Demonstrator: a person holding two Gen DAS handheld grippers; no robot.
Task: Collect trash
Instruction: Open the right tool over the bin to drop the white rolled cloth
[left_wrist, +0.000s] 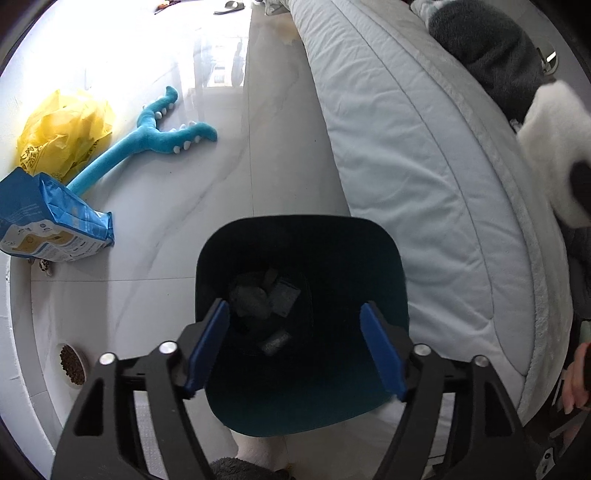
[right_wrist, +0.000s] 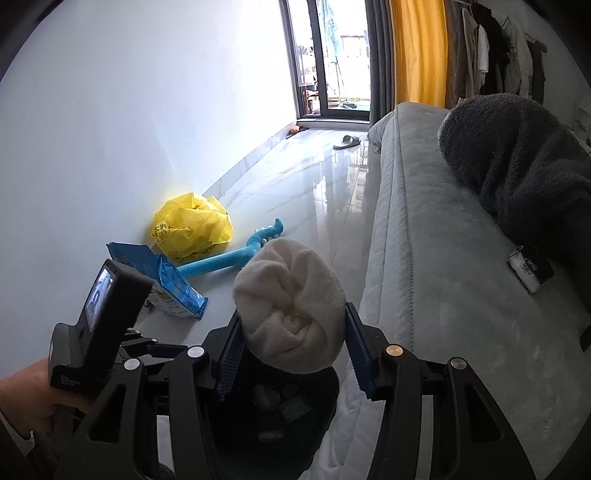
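A glossy pale tiled floor (left_wrist: 207, 184) is seen, bounded by a white wall at nine o'clock and a light grey quilted sofa (left_wrist: 424, 166) at three o'clock, with a glazed balcony door (right_wrist: 328, 59) and yellow curtain (right_wrist: 417, 48) at twelve o'clock. The left gripper (left_wrist: 293, 345) is held with fingers spread and empty above a dark teal trash bin (left_wrist: 369, 240), where crumpled scraps (left_wrist: 251, 295) lie. A rolled white sock (right_wrist: 291, 306) is pinched by the right gripper (right_wrist: 293, 332) above the bin, while a yellow plastic bag (right_wrist: 194, 229), a blue pouch (right_wrist: 177, 284) and a blue plush toy (right_wrist: 221, 264) lie at ten o'clock.

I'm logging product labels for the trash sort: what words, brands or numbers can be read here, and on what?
None can be read.
Yellow plastic bag: dark print, too blurred.
Blue pouch: small print and icons, too small.
Small black-and-white packet on the sofa: pattern only, illegible.
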